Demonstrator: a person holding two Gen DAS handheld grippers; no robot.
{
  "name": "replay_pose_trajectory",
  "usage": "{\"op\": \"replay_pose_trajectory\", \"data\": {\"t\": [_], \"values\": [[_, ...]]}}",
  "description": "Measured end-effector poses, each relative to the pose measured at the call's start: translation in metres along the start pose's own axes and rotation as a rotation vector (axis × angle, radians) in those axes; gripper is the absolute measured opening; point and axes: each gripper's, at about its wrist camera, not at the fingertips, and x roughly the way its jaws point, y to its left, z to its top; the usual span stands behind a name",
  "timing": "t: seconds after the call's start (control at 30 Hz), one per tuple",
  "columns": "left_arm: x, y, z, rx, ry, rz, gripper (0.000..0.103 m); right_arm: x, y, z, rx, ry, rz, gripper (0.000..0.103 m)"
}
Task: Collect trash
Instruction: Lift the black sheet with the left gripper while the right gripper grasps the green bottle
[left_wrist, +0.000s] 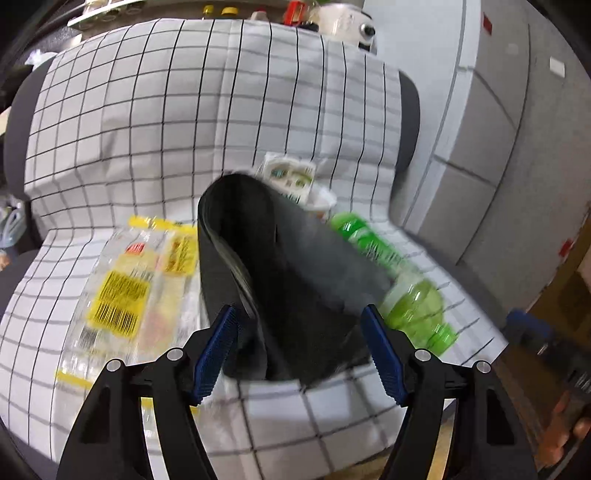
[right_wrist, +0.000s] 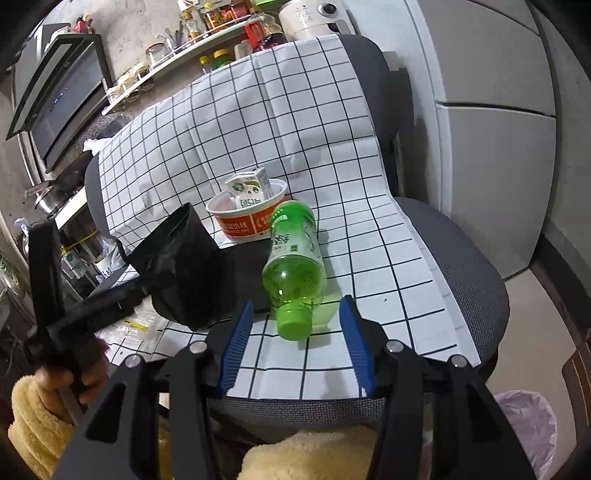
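Trash lies on a chair (right_wrist: 461, 258) draped with a checked cloth (right_wrist: 295, 129). Right gripper (right_wrist: 295, 332) hovers with jaws apart, the cap of a lying green bottle (right_wrist: 293, 266) between its tips. At eleven o'clock from the bottle sits a noodle bowl (right_wrist: 247, 218) holding a small carton (right_wrist: 249, 186). Left gripper (left_wrist: 299, 354), jaws spread, faces a black bag (left_wrist: 280, 280), probably untouched; a clear wrapper (left_wrist: 125, 288) lies at nine o'clock.

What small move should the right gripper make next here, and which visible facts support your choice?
Probably ease the right gripper forward and close it around the green bottle. Its jaws are open, and the bottle lies on the checked cloth with its cap pointing between them. The black bag stands open just left, seemingly ready to take it.
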Motion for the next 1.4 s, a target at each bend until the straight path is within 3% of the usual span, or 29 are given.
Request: {"op": "replay_pose_trajectory", "data": {"t": [0.07,0.2,0.3,0.4,0.43,0.5,0.53,0.57,0.6,0.67,0.93,1.13,1.23,1.4], "values": [[0.006,0.004,-0.008,-0.01,0.024,0.042,0.076,-0.002,0.002,-0.001,-0.008,-0.004,-0.001,0.048],[0.006,0.012,-0.018,-0.079,0.035,-0.004,0.077,-0.003,0.004,-0.003,-0.014,0.001,0.003,0.048],[0.009,0.014,-0.02,-0.081,0.025,0.033,0.078,-0.003,0.005,-0.003,-0.009,0.003,0.005,0.048],[0.017,0.03,-0.014,-0.153,0.03,0.058,0.073,-0.003,0.007,-0.004,-0.016,0.005,0.005,0.048],[0.019,0.036,-0.011,-0.179,0.03,0.067,0.068,-0.003,0.007,-0.004,-0.018,0.006,0.004,0.048],[0.022,0.044,-0.005,-0.215,0.033,0.081,0.041,-0.002,0.009,-0.004,-0.022,0.01,0.004,0.048],[0.021,0.048,-0.003,-0.228,0.031,0.077,0.035,-0.002,0.01,-0.005,-0.025,0.01,0.003,0.048],[0.018,0.051,-0.001,-0.237,0.028,0.075,0.018,-0.002,0.011,-0.005,-0.028,0.01,0.0,0.048],[0.015,0.051,0.001,-0.236,0.025,0.075,0.009,-0.003,0.012,-0.004,-0.033,0.01,-0.003,0.048],[-0.001,0.051,0.005,-0.206,-0.004,0.066,0.004,-0.004,0.014,-0.004,-0.036,0.009,-0.003,0.048],[-0.061,0.034,0.01,0.035,-0.082,0.04,0.003,-0.001,0.015,0.0,-0.063,0.004,-0.055,0.048],[-0.04,0.006,0.002,0.168,-0.043,0.021,0.003,0.022,-0.004,0.024,-0.092,0.01,-0.132,0.048],[-0.028,-0.003,-0.002,0.194,-0.035,0.03,0.004,0.043,-0.013,0.036,-0.103,0.042,-0.143,0.062],[-0.015,-0.012,-0.001,0.217,-0.038,0.035,0.004,0.086,-0.025,0.05,-0.104,0.109,-0.142,0.062]]}}
